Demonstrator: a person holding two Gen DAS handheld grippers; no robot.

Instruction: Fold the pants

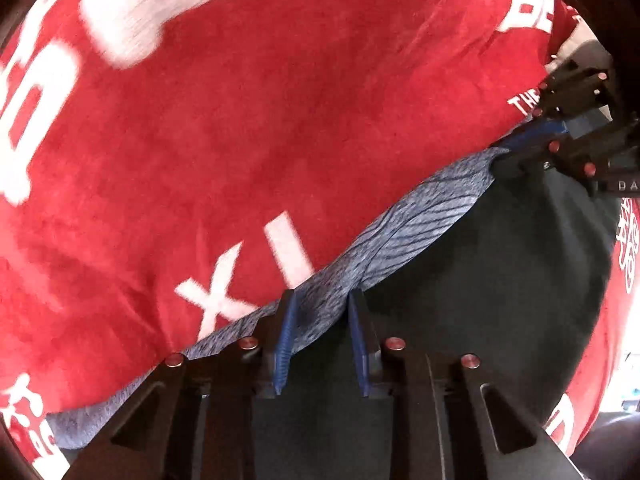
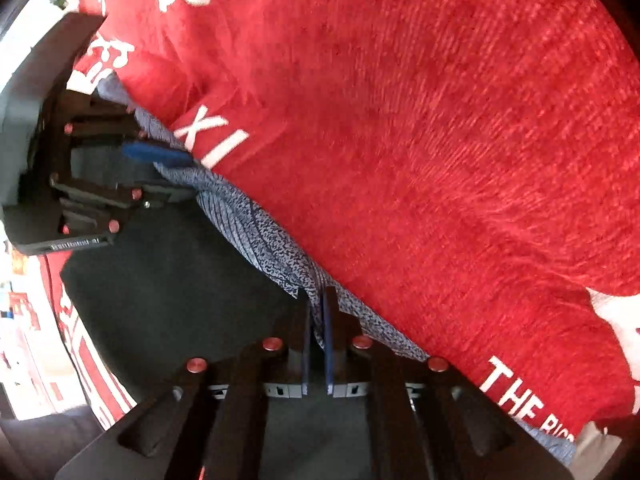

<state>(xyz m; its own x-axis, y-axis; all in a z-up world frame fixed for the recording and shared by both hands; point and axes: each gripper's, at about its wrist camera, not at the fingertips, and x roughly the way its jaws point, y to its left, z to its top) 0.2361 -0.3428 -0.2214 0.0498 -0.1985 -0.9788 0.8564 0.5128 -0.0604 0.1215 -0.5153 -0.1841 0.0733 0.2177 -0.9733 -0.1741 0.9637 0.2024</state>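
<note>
left gripper (image 1: 322, 300): half-open around pants (image 1: 420, 216) edge | right gripper (image 2: 319, 296): pinching pants edge

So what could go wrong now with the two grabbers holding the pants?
1. The left gripper looks partly open, with the grey waistband loose between its fingers. It might slip out, leaving that side to sag.
2. The right gripper pinches only a thin bunch at the waistband's edge. A tug could pull it free.
3. The pants hang close to the red blanket, whose fuzzy surface might drag on the cloth and spoil the fold.
</note>
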